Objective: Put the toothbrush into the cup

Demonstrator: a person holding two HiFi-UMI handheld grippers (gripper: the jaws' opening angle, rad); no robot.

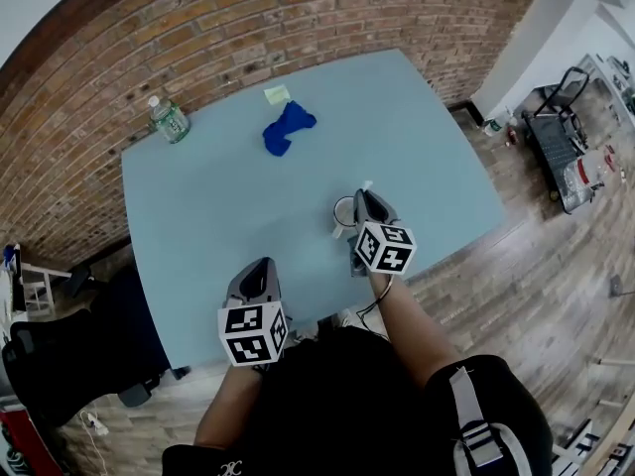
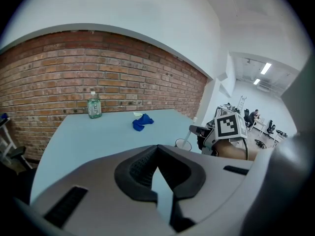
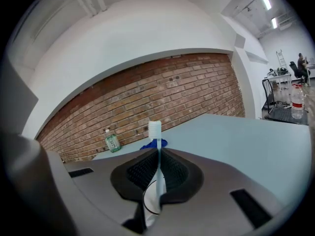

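Observation:
My right gripper [image 1: 369, 206] [image 3: 158, 152] is shut on a pale toothbrush [image 3: 156, 146], held upright with its bristle head [image 3: 154, 128] above the jaws. The handle's lower end reaches down to the rim of a small cup [image 1: 343, 211] [image 3: 149, 200] standing on the light blue table [image 1: 228, 216] just left of the gripper. From the left gripper view the cup [image 2: 183, 144] and the right gripper [image 2: 204, 134] show at the right. My left gripper [image 1: 260, 278] [image 2: 157, 149] hovers near the table's front edge, jaws closed with nothing between them.
A blue cloth [image 1: 288, 127] and a yellow note [image 1: 277, 94] lie toward the far side of the table. A water bottle [image 1: 169, 119] stands at the far left corner by the brick wall [image 1: 198, 38]. Wooden floor [image 1: 556, 266] lies right of the table.

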